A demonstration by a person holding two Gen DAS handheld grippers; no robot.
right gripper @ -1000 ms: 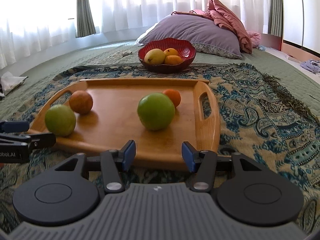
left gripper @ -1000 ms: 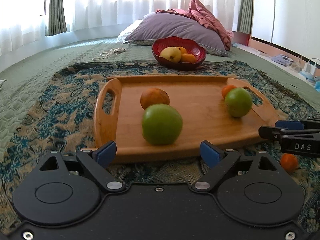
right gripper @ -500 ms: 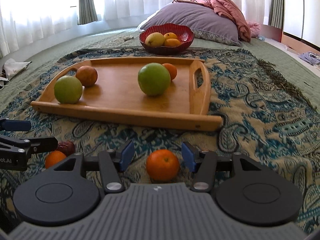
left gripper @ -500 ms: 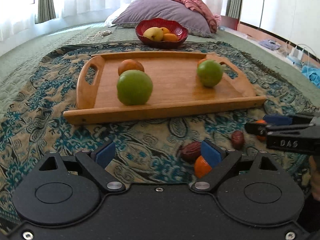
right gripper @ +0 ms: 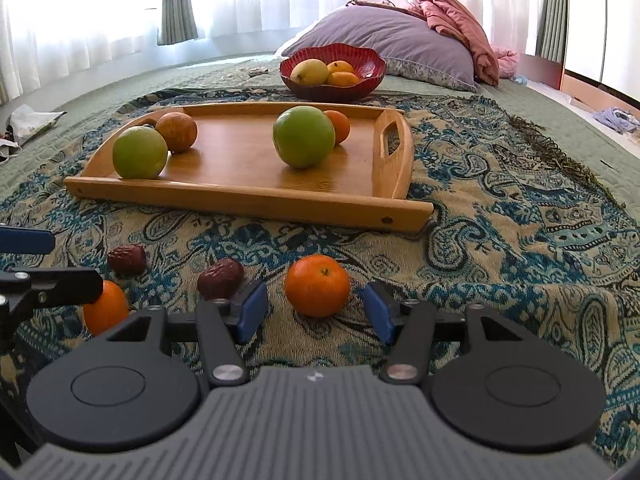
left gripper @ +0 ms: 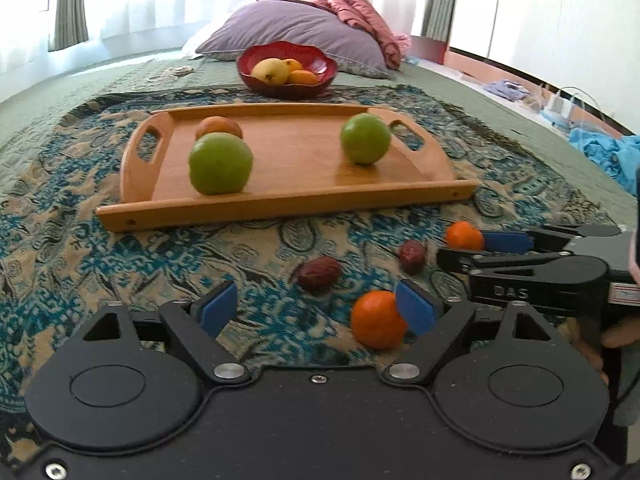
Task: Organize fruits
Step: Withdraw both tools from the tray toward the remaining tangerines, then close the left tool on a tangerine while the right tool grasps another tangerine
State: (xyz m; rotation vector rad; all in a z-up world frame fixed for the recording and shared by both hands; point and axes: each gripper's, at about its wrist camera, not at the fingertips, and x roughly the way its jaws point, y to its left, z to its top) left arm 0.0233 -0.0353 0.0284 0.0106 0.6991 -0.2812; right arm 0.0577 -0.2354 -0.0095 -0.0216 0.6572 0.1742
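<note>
A wooden tray [left gripper: 296,200] [right gripper: 248,196] lies on the patterned cloth and holds two green apples [left gripper: 220,163] [left gripper: 365,138], a brownish-orange fruit [left gripper: 219,127] and a small orange [right gripper: 339,125]. On the cloth in front lie two oranges [left gripper: 376,320] [left gripper: 463,236] and two dark red dates [left gripper: 320,273] [left gripper: 412,255]. My left gripper [left gripper: 318,307] is open, its right pad beside the near orange. My right gripper [right gripper: 314,311] is open, with an orange [right gripper: 317,290] just ahead between its pads.
A red bowl [left gripper: 286,67] [right gripper: 333,68] with a yellow fruit and oranges stands behind the tray. A purple pillow [left gripper: 296,30] and pink blanket lie at the back. Blue cloth and cables [left gripper: 604,148] lie at the right.
Both grippers have pulled back and down from the tray, so the loose oranges and dates on the cloth came into view. The right gripper now has an orange between its pads.
</note>
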